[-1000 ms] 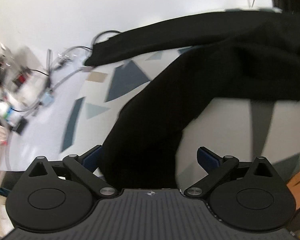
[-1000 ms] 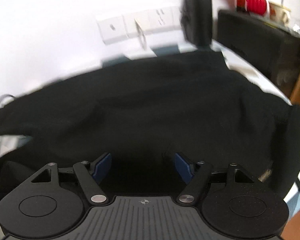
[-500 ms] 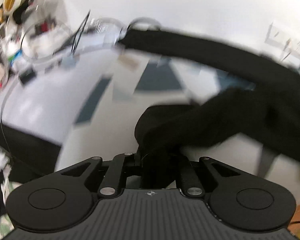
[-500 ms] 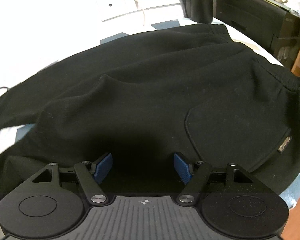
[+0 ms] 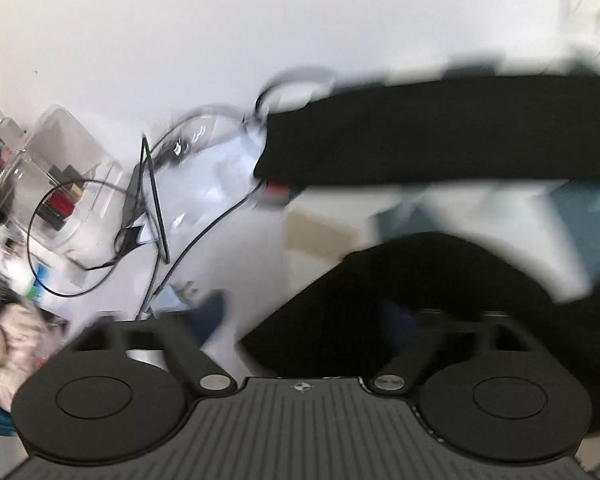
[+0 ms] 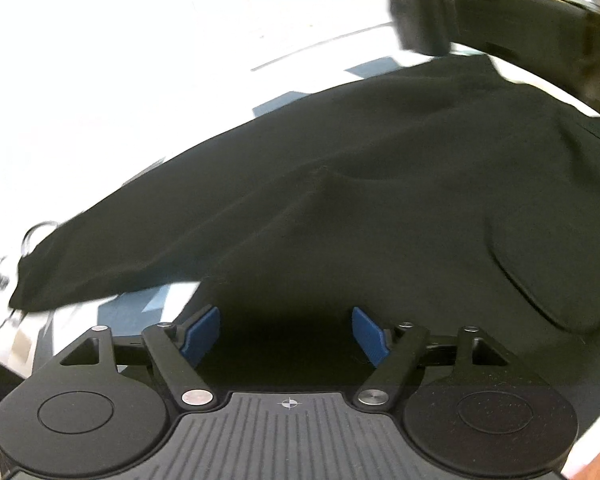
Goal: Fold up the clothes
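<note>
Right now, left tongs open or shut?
Open. The left tongs stand wide apart, blurred, with the black trousers lying between the fingers, not pinched.

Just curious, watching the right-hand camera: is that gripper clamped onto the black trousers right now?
No. The right gripper is open, its blue pads wide apart above the black trousers.

both grippers, left gripper (image 5: pixel 304 320) and right gripper (image 6: pixel 286 334), are matte black: ribbed centre plate, round side discs, silver pivot screws, blue finger pads (image 6: pixel 202 334).
</note>
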The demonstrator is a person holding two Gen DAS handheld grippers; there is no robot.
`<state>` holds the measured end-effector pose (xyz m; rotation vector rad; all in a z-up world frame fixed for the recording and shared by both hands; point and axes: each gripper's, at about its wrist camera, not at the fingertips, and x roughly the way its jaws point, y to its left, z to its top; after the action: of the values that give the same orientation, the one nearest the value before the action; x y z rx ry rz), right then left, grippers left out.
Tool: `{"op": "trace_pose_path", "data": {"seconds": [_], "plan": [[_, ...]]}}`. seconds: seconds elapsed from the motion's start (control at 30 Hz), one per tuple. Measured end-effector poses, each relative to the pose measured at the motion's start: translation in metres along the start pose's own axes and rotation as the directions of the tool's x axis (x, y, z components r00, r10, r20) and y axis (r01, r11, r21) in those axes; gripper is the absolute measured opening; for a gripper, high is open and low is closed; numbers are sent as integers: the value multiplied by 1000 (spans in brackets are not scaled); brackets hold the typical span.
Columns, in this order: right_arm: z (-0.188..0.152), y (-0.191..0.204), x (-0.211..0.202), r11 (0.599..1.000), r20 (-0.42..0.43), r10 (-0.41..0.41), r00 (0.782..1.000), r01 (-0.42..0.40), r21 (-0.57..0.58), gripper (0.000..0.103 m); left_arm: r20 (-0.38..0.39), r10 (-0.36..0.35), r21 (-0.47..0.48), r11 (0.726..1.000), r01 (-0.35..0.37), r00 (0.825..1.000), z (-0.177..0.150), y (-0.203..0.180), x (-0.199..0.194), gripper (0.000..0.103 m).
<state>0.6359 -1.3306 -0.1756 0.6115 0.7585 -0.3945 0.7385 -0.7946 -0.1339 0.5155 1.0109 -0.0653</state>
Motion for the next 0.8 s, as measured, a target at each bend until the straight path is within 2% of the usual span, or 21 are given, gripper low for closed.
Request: {"op": "trace_pose_path", "data": {"seconds": [0.03, 0.13, 0.2, 0.23, 0.27, 0.3, 0.33, 0.37, 0.4, 0.43, 0.5, 0.53, 0.57, 0.63, 0.7, 0.73, 0.8], "plan": [[-1, -8, -4, 1000, -3, -10, 1000, 10, 28, 74, -48, 0, -4, 1000, 0, 999, 0, 1, 12, 88], [-9, -35, -18, 993, -14, -43, 999, 45, 111, 76, -46, -162, -112, 981, 156, 986, -20, 10, 0, 88], [-15, -55, -27, 979, -39, -64, 997, 70, 191, 77, 10, -293, -219, 932, 288, 956, -41, 19, -18, 88], [-19, -64, -31, 969, -52, -73, 996, 84, 231, 76, 49, -364, -304, 882, 361, 930, -57, 24, -23, 88], [-21, -70, -36, 964, -52, -73, 996, 84, 253, 76, 96, -433, -395, 810, 433, 896, -73, 28, -27, 88], [-23, -75, -40, 959, -49, -71, 996, 81, 272, 76, 137, -498, -474, 726, 498, 856, -89, 29, -25, 87], [-22, -77, -43, 957, -45, -76, 996, 85, 276, 76, 179, -558, -545, 630, 554, 810, -105, 28, -21, 78], [-20, -77, -47, 956, -41, -83, 996, 91, 277, 77, 212, -591, -597, 553, 582, 779, -119, 25, -16, 70], [-19, -78, -50, 955, -37, -89, 995, 96, 279, 77, 238, -597, -636, 500, 588, 766, -128, 22, -8, 53], [-17, -76, -51, 958, -34, -89, 995, 95, 271, 77, 263, -596, -671, 452, 588, 759, -136, 20, 2, 50], [-13, -71, -54, 964, -31, -85, 996, 90, 251, 77, 290, -573, -728, 388, 565, 767, -144, 15, 14, 50], [-12, -69, -55, 966, -29, -83, 996, 88, 242, 77, 306, -564, -734, 373, 567, 767, -146, 13, 16, 50], [-10, -66, -57, 969, -27, -81, 996, 85, 232, 77, 314, -551, -730, 381, 568, 773, -145, 10, 16, 50], [-6, -61, -59, 974, -24, -77, 997, 80, 212, 77, 302, -529, -723, 415, 552, 793, -144, 8, 10, 50], [-6, -58, -66, 977, -15, -73, 997, 75, 198, 78, 299, -510, -726, 427, 539, 807, -146, 10, 4, 55], [-7, -59, -70, 978, -10, -73, 997, 73, 195, 80, 294, -492, -731, 437, 524, 820, -148, 12, 2, 61], [-8, -60, -77, 979, -1, -71, 997, 70, 190, 81, 279, -453, -742, 458, 490, 847, -151, 15, 1, 63]]}}
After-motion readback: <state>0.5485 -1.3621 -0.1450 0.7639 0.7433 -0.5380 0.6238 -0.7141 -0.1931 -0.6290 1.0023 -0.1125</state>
